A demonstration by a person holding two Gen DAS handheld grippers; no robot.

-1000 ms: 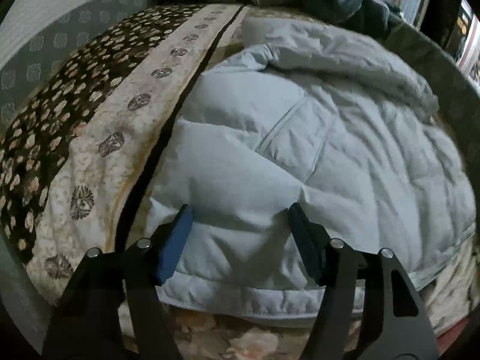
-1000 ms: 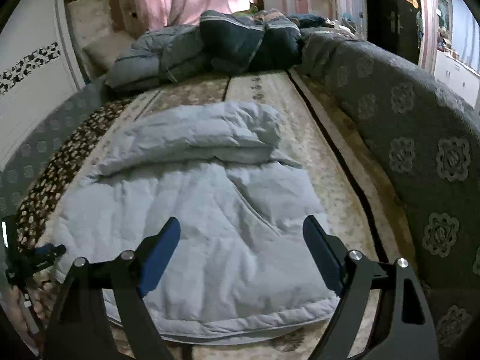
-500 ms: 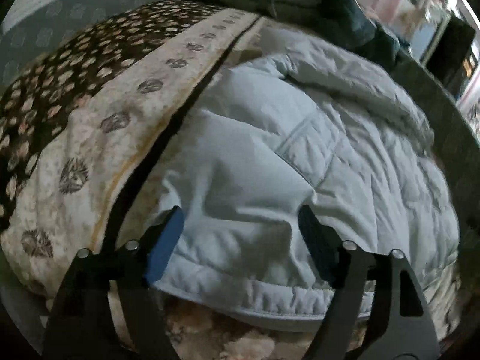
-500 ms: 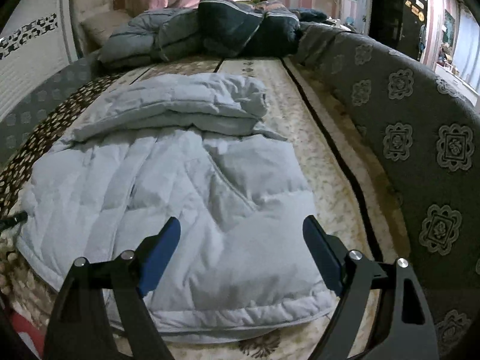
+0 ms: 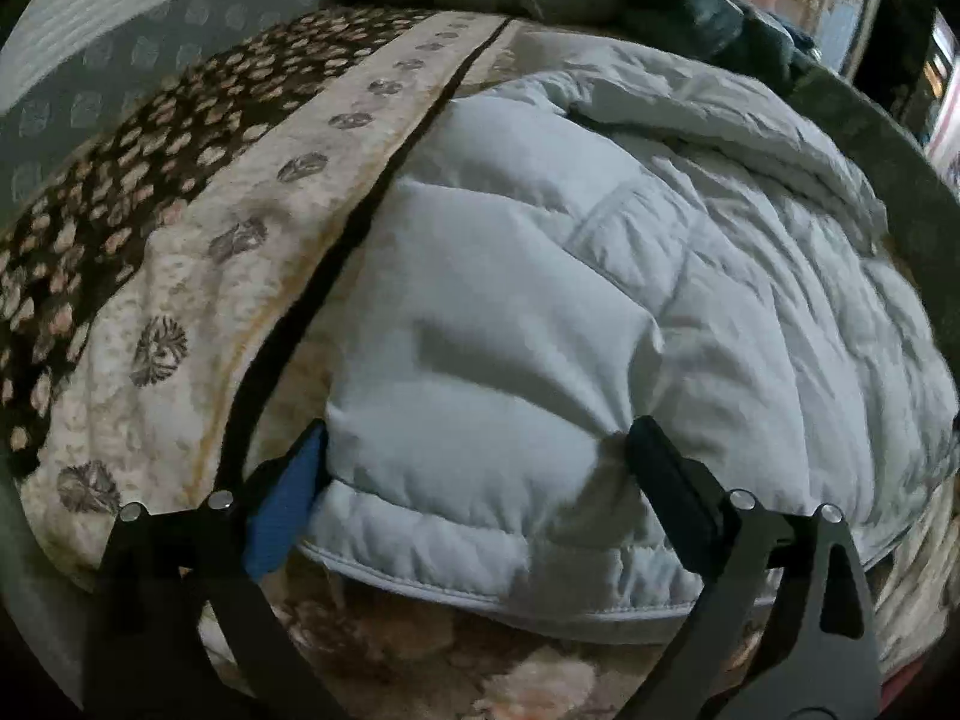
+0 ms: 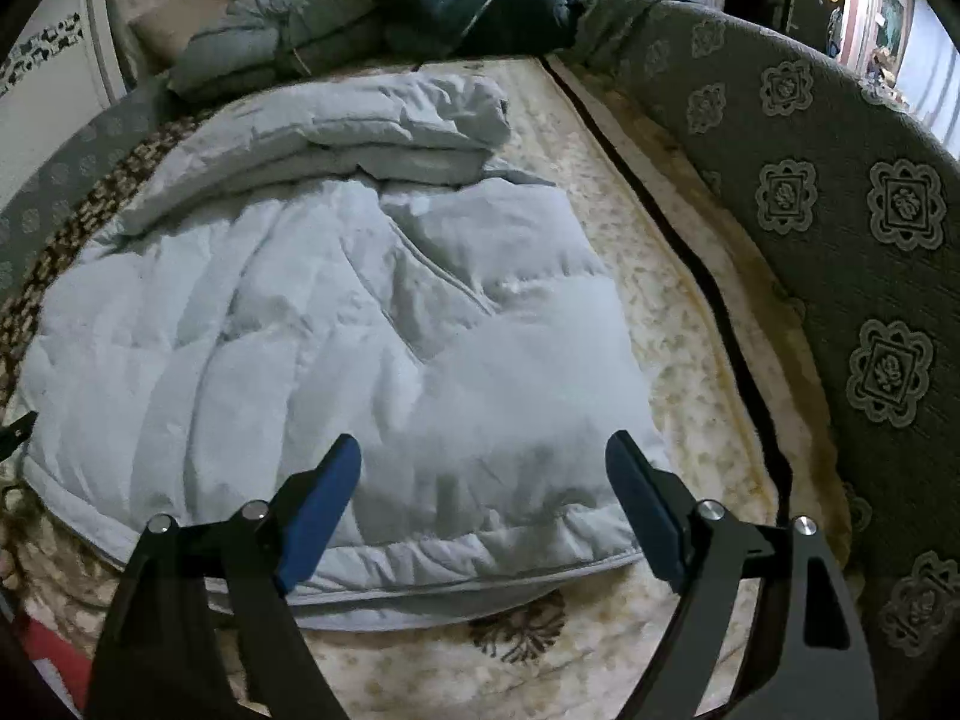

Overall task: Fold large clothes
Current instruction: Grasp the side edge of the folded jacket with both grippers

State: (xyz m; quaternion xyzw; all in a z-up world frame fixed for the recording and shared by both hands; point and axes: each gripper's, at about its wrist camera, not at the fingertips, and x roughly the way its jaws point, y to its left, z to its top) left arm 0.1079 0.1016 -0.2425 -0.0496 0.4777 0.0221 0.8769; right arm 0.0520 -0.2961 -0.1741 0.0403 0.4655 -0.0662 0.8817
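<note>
A pale blue padded jacket (image 5: 540,312) lies spread flat on a bed covered by a cream patterned bedspread (image 5: 198,276), its upper part folded back over itself toward the far end. The left gripper (image 5: 477,462) is at the jacket's near hem corner, and its fingers are opening: the blue-padded finger (image 5: 288,498) sits at the jacket's outer edge by the bedspread, the other finger (image 5: 672,492) rests against the puffy fabric, and the hem's corner panel lies between them, not pinched. The right gripper (image 6: 483,480) hovers over the opposite near corner of the jacket (image 6: 336,324) with its fingers (image 6: 318,504) spread wide; the hem lies below and between them, and whether they touch it cannot be told. Dark folded clothes (image 6: 420,6) are piled at the bed's far end, and a grey flower-patterned blanket (image 6: 840,228) runs along the right side.
</note>
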